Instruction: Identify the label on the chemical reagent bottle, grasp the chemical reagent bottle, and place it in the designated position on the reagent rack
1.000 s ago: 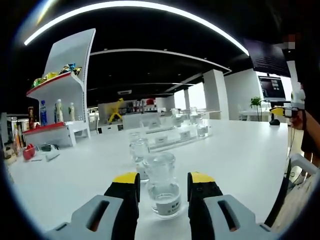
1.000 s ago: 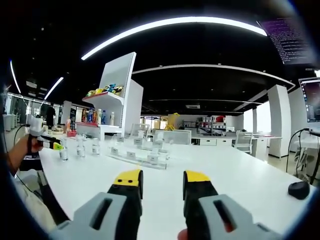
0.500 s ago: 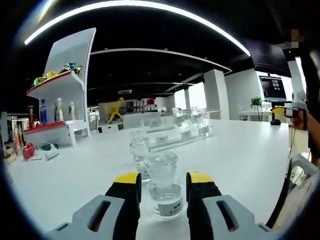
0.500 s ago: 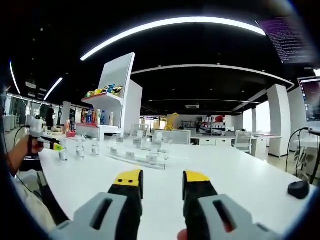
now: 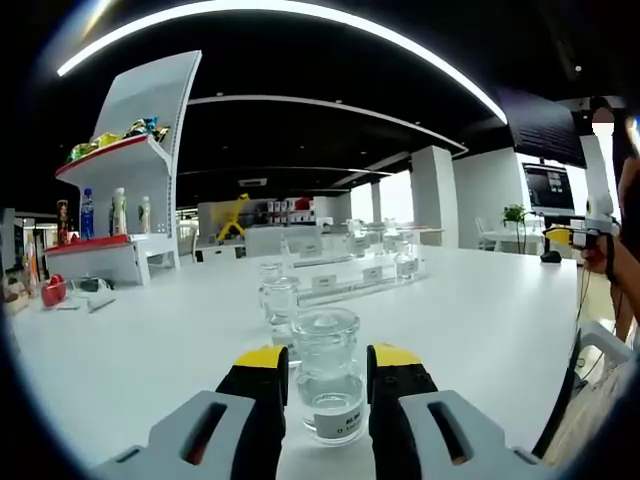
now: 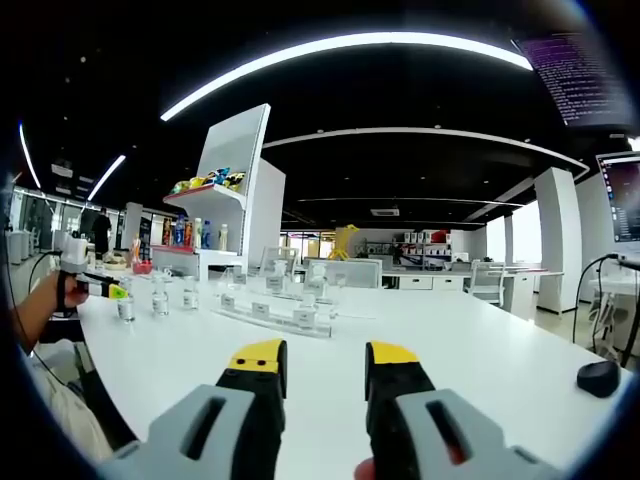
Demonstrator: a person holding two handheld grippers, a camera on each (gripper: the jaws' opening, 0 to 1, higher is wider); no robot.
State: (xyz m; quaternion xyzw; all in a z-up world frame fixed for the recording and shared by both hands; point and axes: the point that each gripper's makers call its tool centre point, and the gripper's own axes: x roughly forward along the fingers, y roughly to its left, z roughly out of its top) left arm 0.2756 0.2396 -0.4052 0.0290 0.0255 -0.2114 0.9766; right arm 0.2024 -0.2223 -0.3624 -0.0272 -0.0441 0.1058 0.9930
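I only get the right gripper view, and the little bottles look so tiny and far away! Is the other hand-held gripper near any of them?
Observer: Yes. In the left gripper view, the left hand-held gripper has a clear glass bottle between its jaws, standing on the white table.
Child: Does that bottle have a label?
Observer: It has a white label low on the front, but the print is too small to read.
Child: Are there more bottles behind it?
Observer: Another clear bottle stands right behind it, with the clear reagent rack farther back.
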